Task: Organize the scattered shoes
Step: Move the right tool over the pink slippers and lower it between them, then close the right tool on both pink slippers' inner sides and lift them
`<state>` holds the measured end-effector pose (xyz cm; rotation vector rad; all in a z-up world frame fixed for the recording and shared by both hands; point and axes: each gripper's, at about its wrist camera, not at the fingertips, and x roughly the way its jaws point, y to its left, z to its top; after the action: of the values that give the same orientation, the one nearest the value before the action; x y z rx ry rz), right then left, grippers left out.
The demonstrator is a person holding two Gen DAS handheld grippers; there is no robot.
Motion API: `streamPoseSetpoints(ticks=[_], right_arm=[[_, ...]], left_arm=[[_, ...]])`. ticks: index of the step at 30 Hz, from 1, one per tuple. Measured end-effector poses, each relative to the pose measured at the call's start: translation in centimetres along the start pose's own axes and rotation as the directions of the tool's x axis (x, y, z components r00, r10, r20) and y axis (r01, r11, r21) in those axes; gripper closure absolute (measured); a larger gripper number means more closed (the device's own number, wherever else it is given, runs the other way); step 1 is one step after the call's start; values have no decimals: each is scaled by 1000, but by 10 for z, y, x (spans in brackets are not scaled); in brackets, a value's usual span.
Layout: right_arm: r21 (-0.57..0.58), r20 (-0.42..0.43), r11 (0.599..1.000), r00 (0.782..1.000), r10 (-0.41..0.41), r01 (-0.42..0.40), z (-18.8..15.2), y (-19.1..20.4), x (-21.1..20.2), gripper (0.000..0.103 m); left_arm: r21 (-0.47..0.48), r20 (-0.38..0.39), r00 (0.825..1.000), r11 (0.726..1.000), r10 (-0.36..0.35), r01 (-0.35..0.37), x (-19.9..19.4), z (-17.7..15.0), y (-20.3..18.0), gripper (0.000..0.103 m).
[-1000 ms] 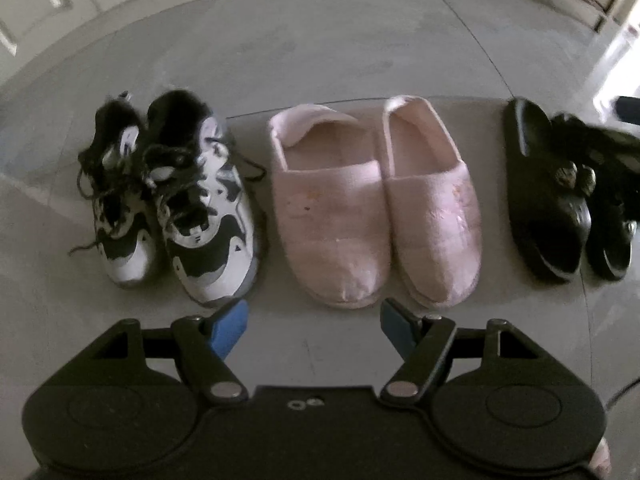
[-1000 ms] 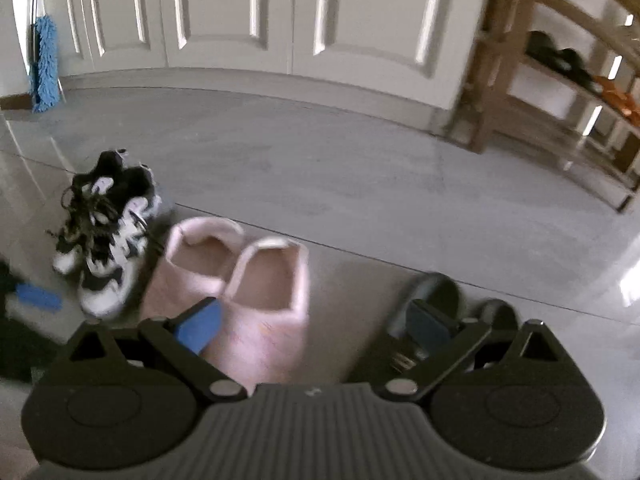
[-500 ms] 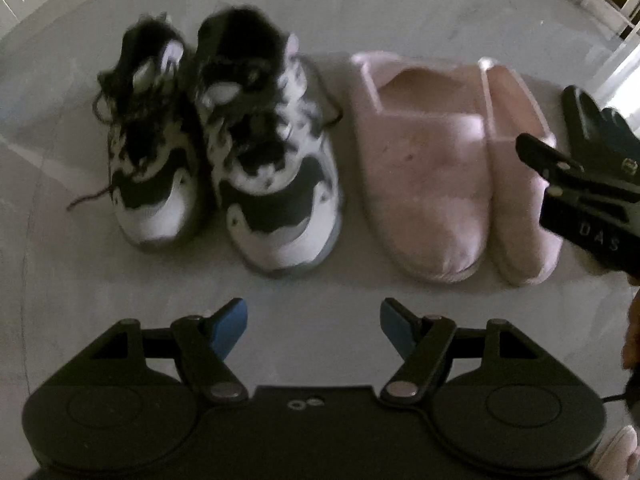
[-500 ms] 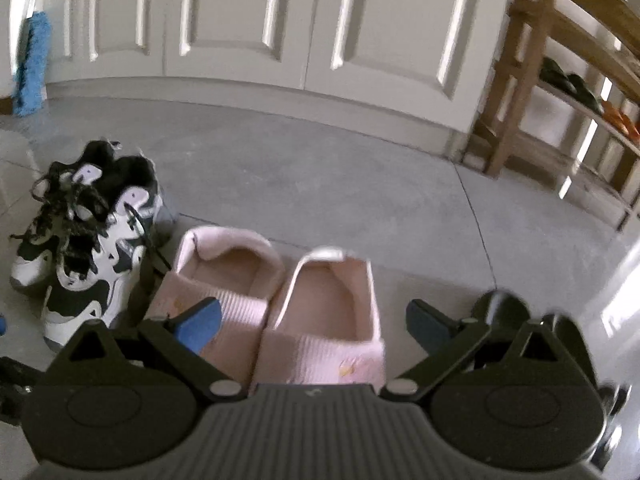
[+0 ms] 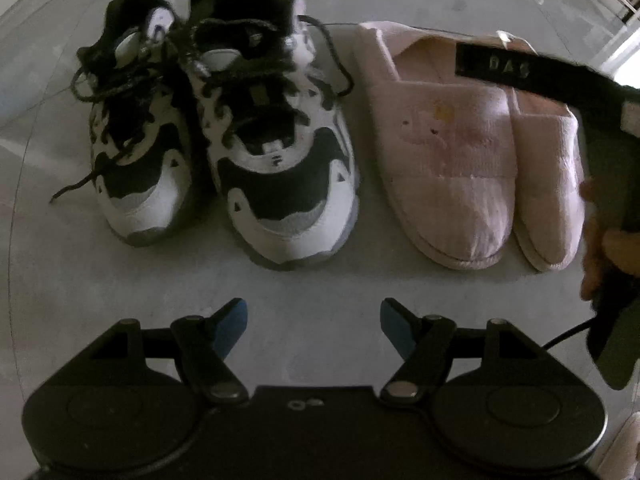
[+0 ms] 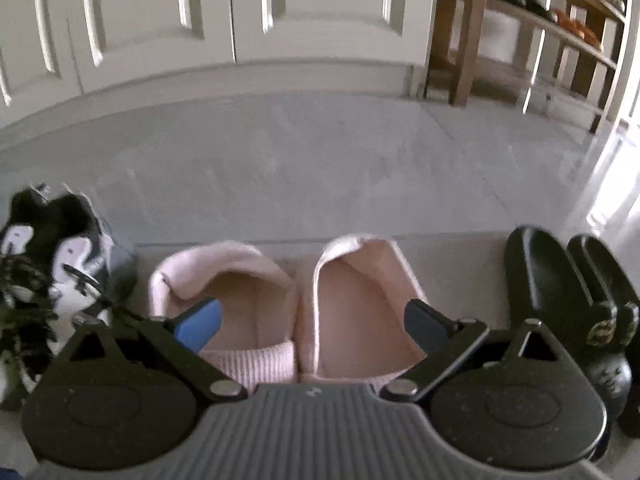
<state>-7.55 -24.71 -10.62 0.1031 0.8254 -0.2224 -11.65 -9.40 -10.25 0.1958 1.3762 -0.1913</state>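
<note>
Left claw — jaws standing wide apart with nothing between them, poised over bare floor at the lower centre of the left wrist view. Right claw — likewise spread and empty, hovering above the pink slippers at the centre of the right wrist view; its dark body also crosses the upper right of the left view.

Three pairs lie in a row on the floor, toes toward the cameras. The black-and-white sneakers fill the upper left of the left view, the pink slippers sit just beside them at centre right, and the black flats lie at the right edge of the right view. A wooden shoe rack stands in the upper right, well apart from the row.

Handling, as judged: the slippers look soft and light and would crumple under a pinch, so the folded heel collar or the side wall by the opening offers the firmest hold. The sneakers appear heavier and stiffer; the padded heel rim or tongue suits the jaws, while the loose laces could snag. The flats look smooth and possibly slippery.
</note>
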Motion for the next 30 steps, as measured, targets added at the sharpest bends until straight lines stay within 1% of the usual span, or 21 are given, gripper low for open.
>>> streamPoseSetpoints(ticks=[5, 7, 9, 11, 12, 13, 14, 15, 16, 20, 21, 23, 24, 26, 30], right_arm=[[-71, 13, 997, 1000, 0, 1, -4, 7, 9, 7], [-85, -5, 996, 1000, -5, 5, -2, 8, 19, 9], [-81, -26, 997, 1000, 3, -5, 0, 8, 29, 19], [-76, -44, 997, 999, 11, -14, 2, 8, 37, 32], [-74, -50, 997, 999, 15, -18, 2, 8, 41, 33], [-69, -48, 997, 999, 21, -24, 2, 8, 42, 38], [-79, -32, 996, 999, 33, -35, 1, 8, 42, 55], [-91, -15, 995, 999, 46, -47, 0, 9, 41, 61], [-103, -6, 993, 998, 55, -55, -1, 10, 41, 73], [-138, 32, 988, 997, 69, -64, -6, 13, 39, 79], [-128, 37, 989, 997, 74, -69, -6, 11, 39, 80], [-103, 41, 992, 996, 83, -78, -5, 8, 40, 85], [-73, 42, 994, 995, 89, -86, -5, 5, 41, 86], [-45, 43, 995, 995, 94, -92, -5, 2, 41, 89], [2, 44, 994, 993, 105, -105, -4, -3, 38, 91]], left_arm=[[-32, -21, 1000, 999, 19, -20, 1, -3, 13, 30], [-34, -25, 999, 999, 20, -21, 0, -5, 14, 30], [-35, -28, 1000, 999, 14, -15, -1, -6, 14, 30], [-43, -23, 1000, 999, 4, -4, -2, -4, 15, 30], [-47, -18, 1000, 999, -2, 1, -3, -2, 15, 30], [-52, -8, 1000, 999, -5, 5, -4, 0, 14, 30], [-53, 9, 1000, 999, -5, 6, -7, 4, 13, 30], [-50, 18, 1000, 999, -5, 6, -8, 6, 12, 30], [-47, 25, 1000, 999, -2, 3, -10, 8, 10, 30], [-42, 33, 999, 999, -6, 8, -11, 14, 5, 30], [-50, 35, 999, 999, -11, 13, -11, 14, 6, 30], [-71, 41, 999, 997, -16, 19, -11, 16, 6, 30], [-76, 45, 999, 997, -14, 17, -10, 17, 8, 30], [-85, 56, 998, 996, -4, 8, -11, 19, 9, 30], [-93, 81, 996, 995, 34, -26, -17, 26, 9, 30]])
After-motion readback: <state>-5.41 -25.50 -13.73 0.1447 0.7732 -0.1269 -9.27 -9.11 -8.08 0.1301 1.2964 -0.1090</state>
